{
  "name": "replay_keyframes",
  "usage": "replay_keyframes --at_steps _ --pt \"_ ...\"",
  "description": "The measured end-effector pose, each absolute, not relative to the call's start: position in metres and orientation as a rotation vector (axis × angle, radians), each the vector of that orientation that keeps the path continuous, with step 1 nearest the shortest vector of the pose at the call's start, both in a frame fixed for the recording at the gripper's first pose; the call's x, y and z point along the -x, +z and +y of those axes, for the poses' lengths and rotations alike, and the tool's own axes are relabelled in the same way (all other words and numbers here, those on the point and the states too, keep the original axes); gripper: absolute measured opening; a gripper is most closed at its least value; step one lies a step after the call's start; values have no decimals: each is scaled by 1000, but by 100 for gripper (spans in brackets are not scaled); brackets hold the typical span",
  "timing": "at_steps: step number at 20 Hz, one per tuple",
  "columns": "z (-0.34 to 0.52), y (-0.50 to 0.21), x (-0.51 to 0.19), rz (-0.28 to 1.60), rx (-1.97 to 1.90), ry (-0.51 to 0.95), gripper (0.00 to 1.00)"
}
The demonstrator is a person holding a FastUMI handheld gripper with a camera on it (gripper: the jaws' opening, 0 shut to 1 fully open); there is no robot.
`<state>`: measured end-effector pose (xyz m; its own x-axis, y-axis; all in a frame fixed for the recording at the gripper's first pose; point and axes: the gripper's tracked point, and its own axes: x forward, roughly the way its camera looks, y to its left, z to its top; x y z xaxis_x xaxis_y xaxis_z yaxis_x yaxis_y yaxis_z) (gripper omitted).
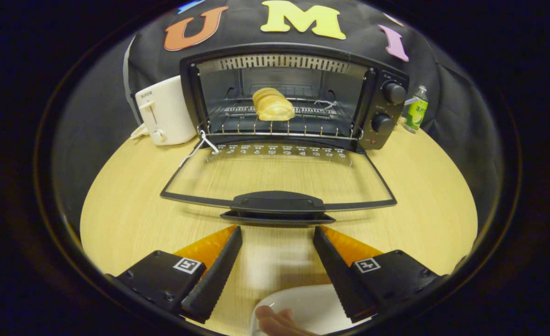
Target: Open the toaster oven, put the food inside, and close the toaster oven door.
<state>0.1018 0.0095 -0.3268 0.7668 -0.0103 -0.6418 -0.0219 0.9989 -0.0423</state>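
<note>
In the gripper view the gripper (277,233) hangs above a pale wooden table (419,196) with its two fingers spread wide and nothing between them; bare tabletop shows in the gap, and the fingertips (234,233) stop just short of the toaster oven's door handle (277,204) without touching it.

The toaster oven (293,95) stands beyond the fingers at the far side of the table, against the booth's dark cloth wall; its glass door (279,175) is swung fully down and lies nearly flat toward the gripper, the table's grain visible through the pane; the handle sits at the door's near edge, just ahead of the fingers and centred on the gap between them.

The food, a pale golden bread roll (272,104), lies inside the oven on the wire rack (279,123), roughly mid-width and somewhat back from the rack's front bar; two control knobs (394,93) sit one above the other on the oven's right-hand panel.

A white pop-up toaster (165,111) stands just beside the oven's left wall (whether they touch cannot be told); a small green-labelled bottle (416,110) stands upright near the oven's right side.

Below and between the fingers, nearest the camera, lies a white plate (303,301), with a person's fingertips (277,322) at its near rim.
</note>
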Motion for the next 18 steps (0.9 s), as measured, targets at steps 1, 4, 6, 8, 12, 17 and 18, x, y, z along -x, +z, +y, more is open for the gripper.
replay_keyframes --at_steps 1,4,6,8,12,17,18 --pt "10 -327 -103 701 39 -5 100" --pt "9 -324 -102 706 26 -36 100" --pt "9 -325 -102 708 40 -43 100" --pt "9 -322 -101 700 37 -44 100" --pt "9 -316 -98 676 40 -43 100" --pt "10 -299 -94 612 46 -35 100" --pt "10 -293 -93 592 53 -35 100"
